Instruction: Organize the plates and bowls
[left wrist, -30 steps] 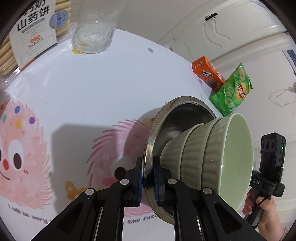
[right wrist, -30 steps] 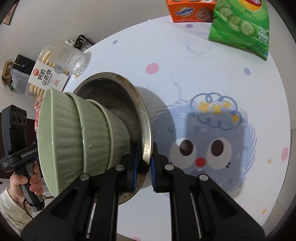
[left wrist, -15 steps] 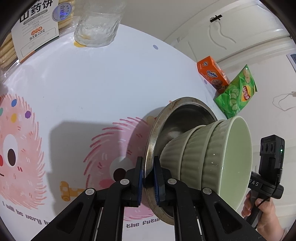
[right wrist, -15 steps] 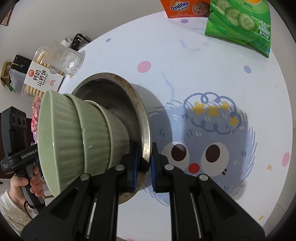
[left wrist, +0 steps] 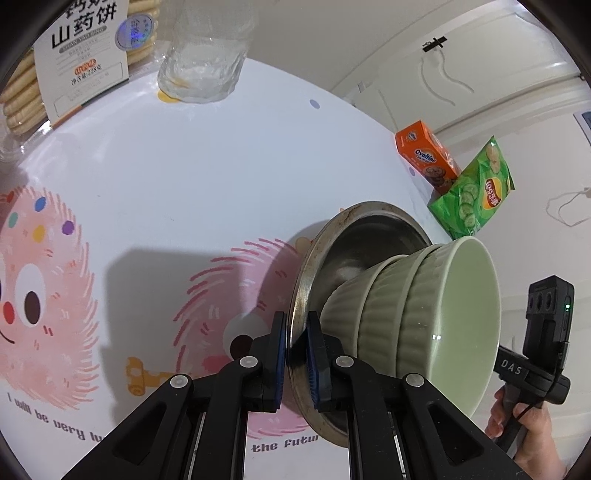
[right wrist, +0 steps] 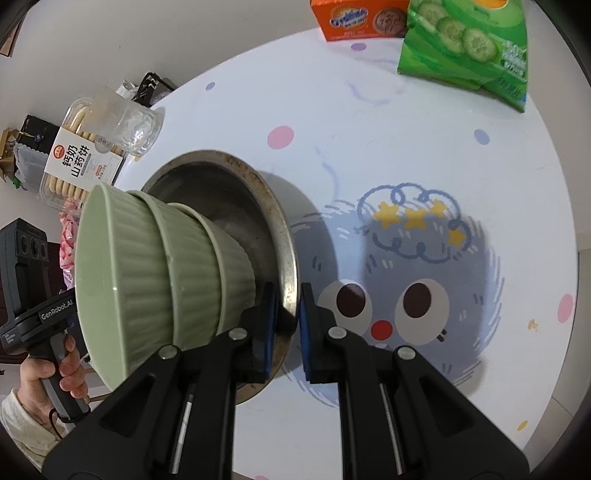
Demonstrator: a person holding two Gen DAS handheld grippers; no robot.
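A steel plate (left wrist: 373,236) carries three nested green ribbed bowls (left wrist: 436,306). My left gripper (left wrist: 297,354) is shut on the plate's near rim, one blue pad on each side of it. In the right wrist view, my right gripper (right wrist: 287,325) is shut on the opposite rim of the same steel plate (right wrist: 255,184), with the green bowls (right wrist: 159,266) just to its left. The plate casts a broad shadow on the cloth and looks held off the table. Each view shows the other gripper's handle in a person's hand (left wrist: 532,435) (right wrist: 48,373).
The round table (left wrist: 221,155) has a white cartoon cloth. A biscuit pack (left wrist: 74,62) and a clear glass (left wrist: 207,62) stand at one edge. An orange Ovaltine box (right wrist: 358,18) and a green chips bag (right wrist: 469,48) lie at the opposite edge.
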